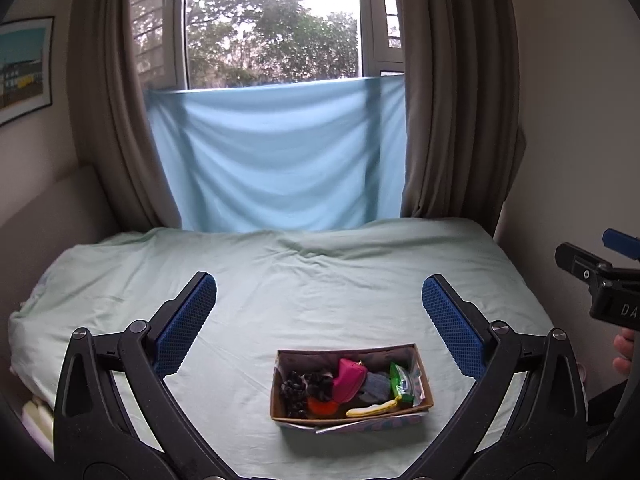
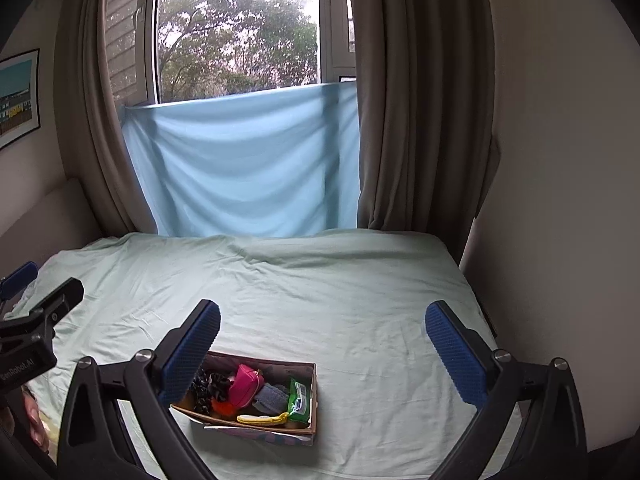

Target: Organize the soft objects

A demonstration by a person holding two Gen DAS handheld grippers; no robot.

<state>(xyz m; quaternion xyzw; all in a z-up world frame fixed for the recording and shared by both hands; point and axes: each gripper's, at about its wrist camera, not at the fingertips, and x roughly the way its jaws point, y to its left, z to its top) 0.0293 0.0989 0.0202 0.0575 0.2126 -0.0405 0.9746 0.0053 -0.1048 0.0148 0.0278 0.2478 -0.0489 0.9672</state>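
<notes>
A small cardboard box (image 1: 425,372) sits on the pale green bed sheet (image 1: 320,280), near the front edge. In it lie a pink pouch (image 1: 349,378), a dark scrunchie (image 1: 298,390), an orange item (image 1: 320,407), a grey cloth (image 1: 376,387), a green packet (image 1: 402,384) and a yellow banana-shaped toy (image 1: 370,410). My left gripper (image 1: 319,308) is open and empty, held above and behind the box. My right gripper (image 2: 322,334) is open and empty, above the box (image 2: 314,400) and to its right. The pink pouch (image 2: 246,390) also shows in the right wrist view.
The bed runs back to a window with brown curtains (image 1: 444,120) and a hanging light blue cloth (image 1: 280,160). A wall stands close on the right (image 2: 560,160). A framed picture (image 1: 24,68) hangs on the left wall. The right gripper's body (image 1: 600,284) shows at the left view's right edge.
</notes>
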